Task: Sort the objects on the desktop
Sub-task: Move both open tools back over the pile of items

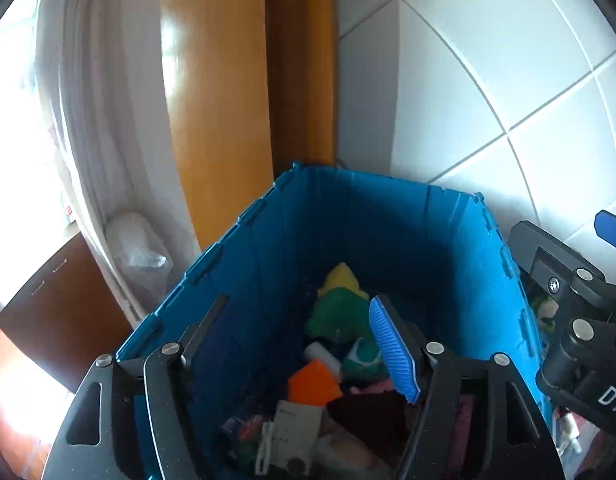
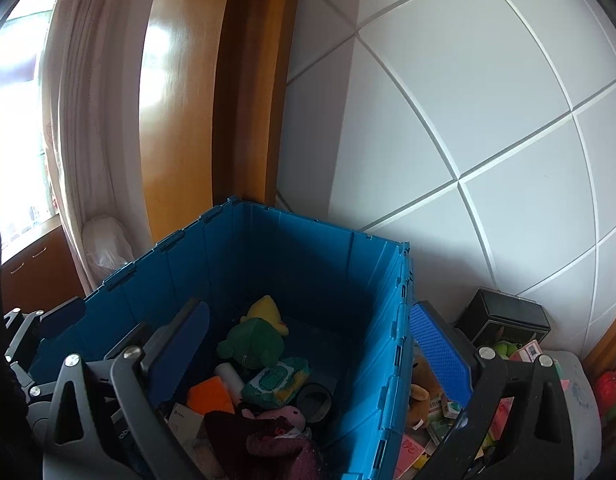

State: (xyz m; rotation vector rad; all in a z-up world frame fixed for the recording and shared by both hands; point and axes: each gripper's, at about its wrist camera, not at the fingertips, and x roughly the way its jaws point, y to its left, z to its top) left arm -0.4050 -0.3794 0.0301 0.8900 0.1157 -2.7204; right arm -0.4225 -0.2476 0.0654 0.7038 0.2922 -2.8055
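Note:
A blue crate [image 1: 348,216] [image 2: 179,256] stands against the wall, holding a yellow plush [image 2: 263,312], a green plush [image 2: 251,344], an orange block [image 2: 209,396], a wipes pack [image 2: 275,384] and a dark red cloth [image 2: 275,444] lying on top at the near side. My left gripper [image 1: 297,302] hangs open over the crate with nothing between its fingers. My right gripper [image 2: 310,308] is open wide, one finger inside the crate and the other outside. The crate's right wall [image 2: 388,360] passes between them untouched.
A grey bin [image 2: 580,380] of small packets sits right of the crate, with a brown plush [image 2: 424,384] and a black box [image 2: 504,316] beside it. White tiled wall [image 2: 468,120] behind, wooden door frame [image 2: 247,100], curtain [image 2: 87,120] and a plastic bag [image 2: 103,244] on the left.

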